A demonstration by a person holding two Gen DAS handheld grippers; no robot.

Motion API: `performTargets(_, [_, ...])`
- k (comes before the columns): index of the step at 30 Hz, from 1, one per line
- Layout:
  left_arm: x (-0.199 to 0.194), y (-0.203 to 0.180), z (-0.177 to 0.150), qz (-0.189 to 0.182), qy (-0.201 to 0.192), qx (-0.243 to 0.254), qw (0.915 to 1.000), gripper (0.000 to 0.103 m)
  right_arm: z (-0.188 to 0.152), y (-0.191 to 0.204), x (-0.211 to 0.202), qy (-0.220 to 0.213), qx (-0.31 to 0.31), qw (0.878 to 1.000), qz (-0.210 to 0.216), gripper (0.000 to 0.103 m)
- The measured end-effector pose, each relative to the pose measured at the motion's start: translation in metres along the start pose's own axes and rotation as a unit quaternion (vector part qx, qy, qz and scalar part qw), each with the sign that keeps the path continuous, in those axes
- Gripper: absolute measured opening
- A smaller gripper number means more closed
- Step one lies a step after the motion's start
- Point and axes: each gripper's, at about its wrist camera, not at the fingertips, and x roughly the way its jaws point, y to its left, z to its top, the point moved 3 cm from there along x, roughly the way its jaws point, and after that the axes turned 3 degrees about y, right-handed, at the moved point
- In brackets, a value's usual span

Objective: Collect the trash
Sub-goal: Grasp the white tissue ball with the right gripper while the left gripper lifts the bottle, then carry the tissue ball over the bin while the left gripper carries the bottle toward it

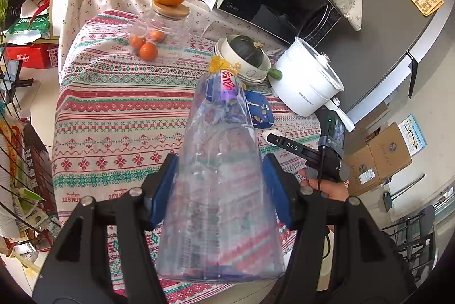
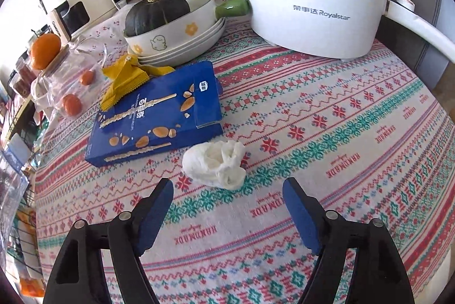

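Risk: left tongs (image 1: 220, 190) grip bottle (image 1: 219, 190); right tongs (image 2: 227, 207), open, could shove tissue (image 2: 216, 164) toward twelve o'clock.

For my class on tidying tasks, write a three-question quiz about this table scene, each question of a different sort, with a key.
1. True or false: the left gripper grips a clear plastic bottle.
2. What lies nearest ahead of the right gripper? A) crumpled white tissue B) blue snack box C) yellow wrapper
3. Fill in: the pumpkin sits in a ____.

Key: 1 true; 2 A; 3 bowl.
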Motion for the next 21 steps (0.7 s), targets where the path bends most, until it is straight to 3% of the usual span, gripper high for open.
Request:
performTargets(4, [-0.004, 0.005, 0.0, -0.006, -0.003, -0.014, 0.9999, 0.063, 0.007, 0.004, 0.013, 0.009, 0.018, 1.0, 0.021, 0.042])
performTargets(7, [-0.006, 0.001, -0.001, -0.01, -0.005, -0.011, 0.9999, 0.063, 0.008, 0.009, 0.007, 0.0, 0.007, 1.0, 0.02, 0.032])
performTargets(14, [-0.004, -0.014, -0.007, -0.019, -0.002, 0.0, 0.9998, 0.063, -0.005, 0.006, -0.035, -0.008, -0.02, 0.999, 0.025, 0.031])
performTargets(21, [0.008, -0.044, -0.022, -0.038, 0.019, 0.025, 0.9988, 0.063, -0.034, -0.04, -0.098, -0.001, -0.003, 1.0, 0.031, 0.031])
